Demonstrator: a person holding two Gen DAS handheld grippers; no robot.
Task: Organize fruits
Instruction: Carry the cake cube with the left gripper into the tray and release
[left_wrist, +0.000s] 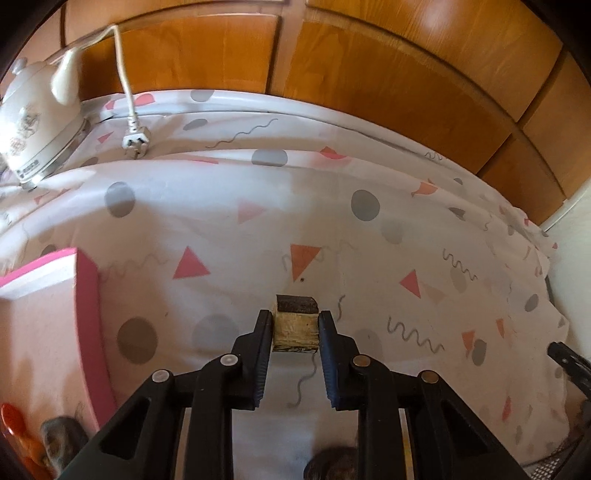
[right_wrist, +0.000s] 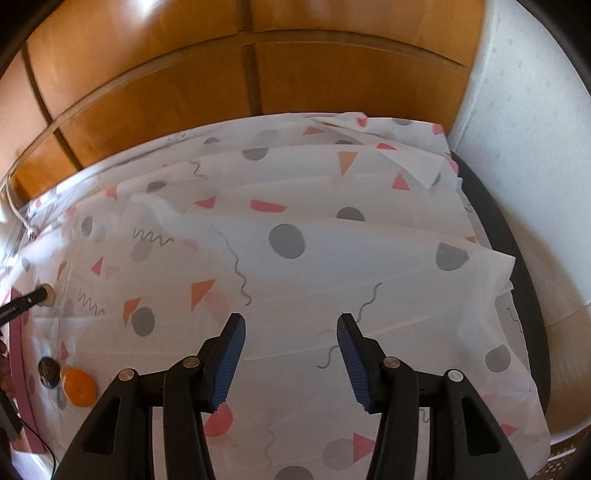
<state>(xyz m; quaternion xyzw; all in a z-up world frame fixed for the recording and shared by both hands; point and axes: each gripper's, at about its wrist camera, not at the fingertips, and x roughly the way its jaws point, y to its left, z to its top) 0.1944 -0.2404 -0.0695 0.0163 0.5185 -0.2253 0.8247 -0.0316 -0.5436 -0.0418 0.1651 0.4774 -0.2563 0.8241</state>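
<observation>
One chunk pinched between left gripper jaws, lifted off cloth probably for carrying to box left of jaws; right gripper wide, holding nothing.

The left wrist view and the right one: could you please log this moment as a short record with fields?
left gripper: shut on a pale chunk with dark rind, held above the tablecloth
right gripper: open, nothing between its fingers
orange fruit: lying on the patterned tablecloth, beside a dark round item
pink tray: left of the left gripper
white kettle: far left, plug lying loose
</observation>
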